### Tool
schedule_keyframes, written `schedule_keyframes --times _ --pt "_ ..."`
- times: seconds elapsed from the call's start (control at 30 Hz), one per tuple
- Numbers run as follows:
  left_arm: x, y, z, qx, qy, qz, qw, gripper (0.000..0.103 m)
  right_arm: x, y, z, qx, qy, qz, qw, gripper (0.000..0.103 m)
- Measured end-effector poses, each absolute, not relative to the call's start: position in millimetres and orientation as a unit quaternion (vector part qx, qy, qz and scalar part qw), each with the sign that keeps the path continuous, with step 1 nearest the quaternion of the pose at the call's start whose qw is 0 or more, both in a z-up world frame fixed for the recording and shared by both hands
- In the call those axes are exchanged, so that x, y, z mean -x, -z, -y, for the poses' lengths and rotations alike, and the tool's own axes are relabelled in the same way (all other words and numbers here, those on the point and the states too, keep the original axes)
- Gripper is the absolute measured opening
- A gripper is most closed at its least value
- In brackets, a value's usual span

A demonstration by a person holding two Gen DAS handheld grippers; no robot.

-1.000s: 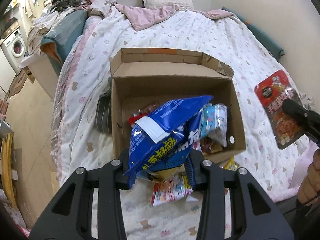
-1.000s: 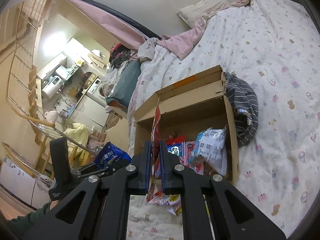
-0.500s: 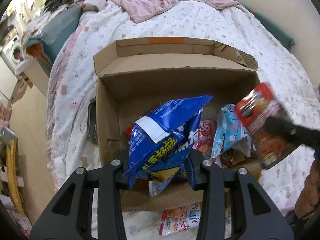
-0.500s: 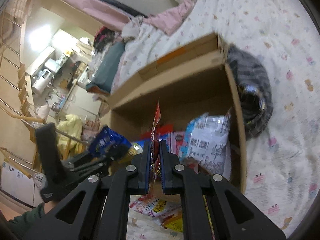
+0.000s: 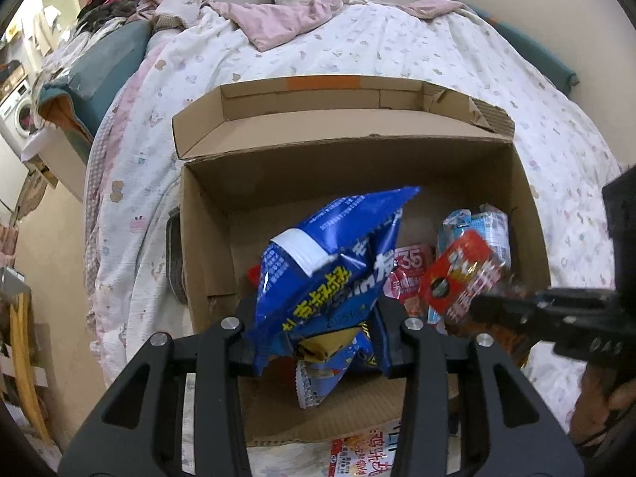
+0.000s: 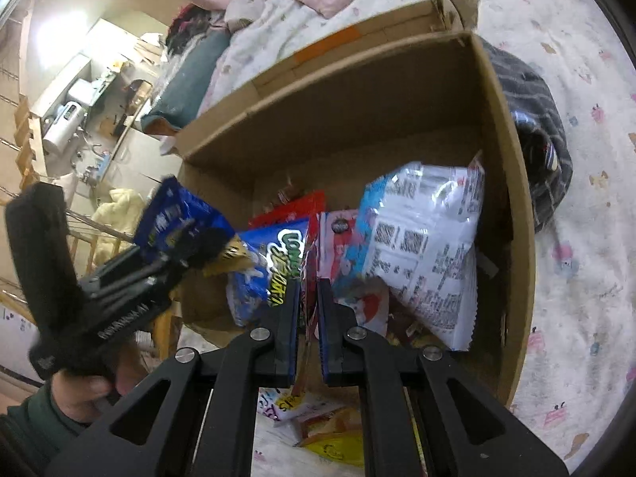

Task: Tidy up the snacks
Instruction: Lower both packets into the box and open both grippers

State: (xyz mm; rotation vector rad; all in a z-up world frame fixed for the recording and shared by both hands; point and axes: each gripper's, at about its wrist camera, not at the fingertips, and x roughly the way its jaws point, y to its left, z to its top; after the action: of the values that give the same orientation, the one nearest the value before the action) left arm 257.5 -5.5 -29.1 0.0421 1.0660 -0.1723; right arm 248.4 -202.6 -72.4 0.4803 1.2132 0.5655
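An open cardboard box (image 5: 206,238) lies on the bed with several snack packets inside. My left gripper (image 5: 318,314) is shut on a blue snack bag (image 5: 330,262) and holds it over the box's near edge. My right gripper (image 6: 308,302) is shut on a thin red snack packet (image 6: 308,262), seen edge-on, over the box's near side. In the left wrist view the red packet (image 5: 461,278) hangs over the box's right part. The box (image 6: 512,206) holds a white-and-blue packet (image 6: 425,238) and a blue packet (image 6: 274,262).
The bed's white patterned quilt (image 5: 437,59) surrounds the box. A dark striped cloth (image 6: 532,119) lies beside the box. More snack packets (image 6: 318,421) lie on the quilt in front of the box. The bed's edge and the floor (image 5: 51,246) are to the left.
Both grippers have moved forward toward the box. The red packet has swung from the right of the box to over its inside. The blue bag now hangs over the box's near edge.
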Motion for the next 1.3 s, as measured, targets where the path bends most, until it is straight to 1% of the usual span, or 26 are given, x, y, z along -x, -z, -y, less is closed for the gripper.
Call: schedule_keyframes --times 0.17,0.27,0.33,0.37,0.4,0.43,0.47,0.5,0.63,0.7,0.9,1.03,1.07,1.1,1.17,1.2,1.3 --pt "-254 29 10 -0.038 0.077 -0.511 0.855 0.039 -247 73 201 -0.210 -0.257 -0.560 0.759 0.009" --pt "-251 28 9 -0.040 0.074 -0.507 0.858 0.043 -247 73 202 -0.213 -0.257 -0.560 0.758 0.009" --pt "-250 24 6 -0.029 0.075 -0.502 0.861 0.047 -247 72 202 -0.208 -0.258 -0.559 0.760 0.009" --pt "-249 21 4 -0.019 0.074 -0.496 0.865 0.055 -247 72 200 -0.206 -0.259 -0.558 0.761 0.009" --pt "-249 19 3 -0.015 0.074 -0.493 0.867 0.065 -247 71 198 -0.206 -0.259 -0.558 0.761 0.009" --pt "-249 16 1 -0.009 0.073 -0.486 0.871 0.069 -247 70 198 -0.206 -0.261 -0.556 0.762 0.009" --pt "-249 14 1 -0.006 0.072 -0.482 0.873 0.076 -248 70 197 -0.206 -0.263 -0.555 0.762 0.009" --pt "-249 13 1 -0.004 0.073 -0.481 0.873 0.078 -248 69 196 -0.206 -0.265 -0.553 0.762 0.009" --pt "-248 15 2 -0.005 0.078 -0.487 0.870 0.078 -248 68 198 -0.210 -0.267 -0.548 0.764 0.009" --pt "-247 15 3 -0.010 0.078 -0.486 0.870 0.078 -246 67 201 -0.215 -0.267 -0.545 0.765 0.013" --pt "-246 15 1 -0.005 0.073 -0.486 0.871 0.078 -248 61 207 -0.225 -0.265 -0.534 0.770 0.013" --pt "-244 15 -1 -0.006 0.072 -0.487 0.870 0.078 -238 34 206 -0.178 -0.238 -0.488 0.820 0.014" --pt "-243 15 -2 -0.006 0.072 -0.487 0.870 0.078 -236 27 206 -0.181 -0.249 -0.479 0.822 0.017" --pt "-242 14 -2 -0.006 0.071 -0.486 0.871 0.078 -236 25 206 -0.183 -0.251 -0.476 0.823 0.023" --pt "-241 14 -3 -0.007 0.068 -0.484 0.873 0.078 -234 22 207 -0.186 -0.251 -0.471 0.825 0.083" --pt "-240 14 -2 -0.007 0.068 -0.484 0.872 0.078 -231 21 210 -0.190 -0.244 -0.459 0.833 0.089" --pt "-239 15 -2 -0.007 0.067 -0.486 0.872 0.078 -233 22 211 -0.194 -0.243 -0.464 0.829 0.090"
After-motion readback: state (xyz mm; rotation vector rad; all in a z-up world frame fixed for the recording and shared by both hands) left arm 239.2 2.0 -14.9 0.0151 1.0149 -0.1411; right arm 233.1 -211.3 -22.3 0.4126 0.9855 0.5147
